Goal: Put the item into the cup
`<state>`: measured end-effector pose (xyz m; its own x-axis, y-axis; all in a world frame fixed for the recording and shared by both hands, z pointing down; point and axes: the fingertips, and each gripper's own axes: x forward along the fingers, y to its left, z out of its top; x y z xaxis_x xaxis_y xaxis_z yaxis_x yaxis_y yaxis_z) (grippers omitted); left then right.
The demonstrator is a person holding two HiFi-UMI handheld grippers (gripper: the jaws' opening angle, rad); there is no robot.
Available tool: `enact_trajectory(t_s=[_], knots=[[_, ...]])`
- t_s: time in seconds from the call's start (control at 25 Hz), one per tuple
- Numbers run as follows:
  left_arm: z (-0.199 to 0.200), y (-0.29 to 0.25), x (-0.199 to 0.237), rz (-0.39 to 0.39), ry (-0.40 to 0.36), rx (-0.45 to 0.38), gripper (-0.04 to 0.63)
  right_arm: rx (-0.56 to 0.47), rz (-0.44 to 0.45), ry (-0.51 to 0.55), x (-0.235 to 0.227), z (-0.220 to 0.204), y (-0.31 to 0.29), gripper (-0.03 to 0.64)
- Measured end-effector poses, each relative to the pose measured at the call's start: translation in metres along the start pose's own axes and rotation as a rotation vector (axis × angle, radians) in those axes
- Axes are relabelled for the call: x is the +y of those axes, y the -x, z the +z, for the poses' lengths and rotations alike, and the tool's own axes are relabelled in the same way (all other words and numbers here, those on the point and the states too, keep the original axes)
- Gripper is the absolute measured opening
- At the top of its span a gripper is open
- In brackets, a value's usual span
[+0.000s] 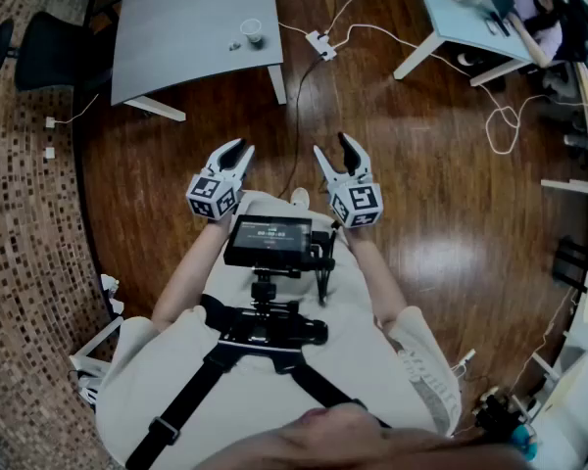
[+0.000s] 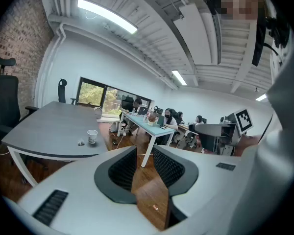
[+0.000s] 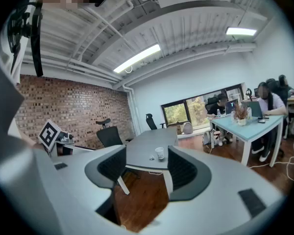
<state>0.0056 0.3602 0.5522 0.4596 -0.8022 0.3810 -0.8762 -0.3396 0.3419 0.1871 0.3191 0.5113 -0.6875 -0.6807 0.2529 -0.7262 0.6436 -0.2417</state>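
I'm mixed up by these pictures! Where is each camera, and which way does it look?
Head view: on the person's head, looking steeply down; shows arms, left tool, right tool.
Left tool view: on the left tool, looking along its open jaws.
Right tool view: likewise, on the right tool.
All share the cup on the grey table.

The left gripper (image 1: 237,151) and right gripper (image 1: 331,145) hover side by side over the wooden floor (image 1: 421,164), jaws apart. Well ahead, a paper cup (image 1: 252,32) stands on the grey surface (image 1: 176,18), with a small item (image 1: 234,46) just beside it.
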Motion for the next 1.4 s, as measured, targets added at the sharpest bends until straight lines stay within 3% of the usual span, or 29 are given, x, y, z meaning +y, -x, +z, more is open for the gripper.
enact_trajectory(t_s=[0.72,1.08,1.4], knots=[[0.003,-0.003,0.025,0.038,0.032,-0.010,0.101,0.022,0.011,0.001,-0.002,0.000,-0.015,0.281],[0.027,-0.068,0.112,0.035,0.046,0.043,0.101,0.073,-0.032,-0.025,-0.032,0.007,-0.099,0.281],[0.058,-0.125,0.192,0.017,0.011,0.109,0.101,0.089,-0.031,-0.024,-0.041,0.030,-0.191,0.281]])
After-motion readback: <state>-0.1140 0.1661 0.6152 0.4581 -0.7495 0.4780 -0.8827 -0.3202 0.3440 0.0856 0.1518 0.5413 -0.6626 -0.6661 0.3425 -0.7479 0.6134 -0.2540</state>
